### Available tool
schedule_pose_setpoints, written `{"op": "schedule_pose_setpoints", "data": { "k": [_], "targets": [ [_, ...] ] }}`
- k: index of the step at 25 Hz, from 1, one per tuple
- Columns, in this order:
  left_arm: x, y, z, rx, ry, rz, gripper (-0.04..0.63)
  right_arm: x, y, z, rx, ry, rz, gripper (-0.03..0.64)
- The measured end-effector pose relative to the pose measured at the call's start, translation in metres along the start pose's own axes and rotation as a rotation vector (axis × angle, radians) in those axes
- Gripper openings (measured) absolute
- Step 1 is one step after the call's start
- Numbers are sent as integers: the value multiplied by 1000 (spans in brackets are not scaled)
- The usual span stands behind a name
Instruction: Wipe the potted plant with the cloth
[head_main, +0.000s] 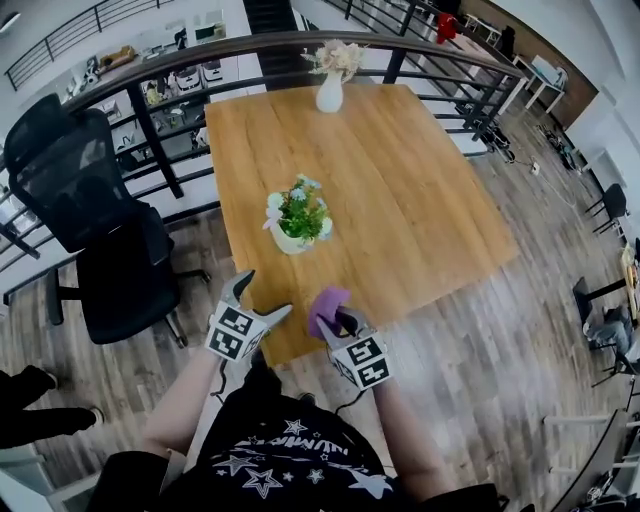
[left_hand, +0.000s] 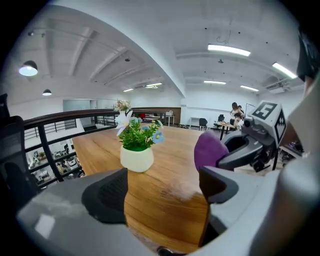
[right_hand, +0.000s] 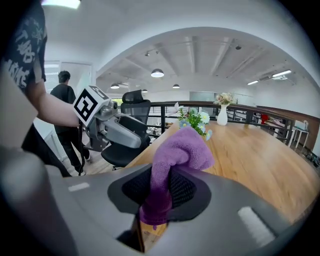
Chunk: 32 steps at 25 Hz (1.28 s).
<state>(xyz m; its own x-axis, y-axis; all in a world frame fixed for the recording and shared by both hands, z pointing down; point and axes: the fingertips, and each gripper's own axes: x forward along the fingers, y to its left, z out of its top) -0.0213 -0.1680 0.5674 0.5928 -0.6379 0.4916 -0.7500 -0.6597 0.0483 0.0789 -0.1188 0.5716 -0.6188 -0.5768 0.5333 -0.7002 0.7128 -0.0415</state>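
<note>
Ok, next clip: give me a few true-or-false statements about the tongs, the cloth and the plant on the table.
1. The right tongs are shut on the purple cloth. True.
2. The left tongs hold the potted plant. False: they are open and empty, short of the plant.
3. The potted plant lies tipped over. False: it stands upright on the table.
4. A white vase with flowers stands near the table's far edge. True.
5. The cloth touches the plant. False: it is apart from it, at the table's near edge.
</note>
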Motion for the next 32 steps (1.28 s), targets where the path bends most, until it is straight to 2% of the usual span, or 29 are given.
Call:
{"op": "schedule_pose_setpoints", "data": {
  "k": [6, 10, 13, 15, 19, 24, 26, 29, 32],
  "targets": [
    [-28, -41, -16, -52, -10, 54, 379, -32, 19, -23, 4, -13, 38, 86],
    [-42, -63, -25, -88, -16, 77, 362, -44, 26, -29, 18, -37, 53, 86],
    [-54, -75, -33, -109, -18, 93, 284, -49, 30, -34, 35, -50, 62, 86],
    [-59, -82, -38, -117, -13, 98, 256, -51, 31, -40, 48, -50, 63, 86],
    [-63, -92, -42, -126, -8, 107, 204, -58, 32, -50, 62, -42, 58, 84],
    [-67, -98, -38, -140, -52, 129, 103, -69, 27, -59, 75, -40, 18, 84],
    [-71, -102, -44, -133, -56, 121, 82, -71, 29, -61, 78, -48, 2, 84],
    [-83, -107, -55, -118, -65, 106, 16, -70, 40, -62, 64, -54, -13, 84],
    [-103, -109, -62, -125, -79, 94, 3, -70, 56, -57, 56, -59, -24, 84]
  ]
}}
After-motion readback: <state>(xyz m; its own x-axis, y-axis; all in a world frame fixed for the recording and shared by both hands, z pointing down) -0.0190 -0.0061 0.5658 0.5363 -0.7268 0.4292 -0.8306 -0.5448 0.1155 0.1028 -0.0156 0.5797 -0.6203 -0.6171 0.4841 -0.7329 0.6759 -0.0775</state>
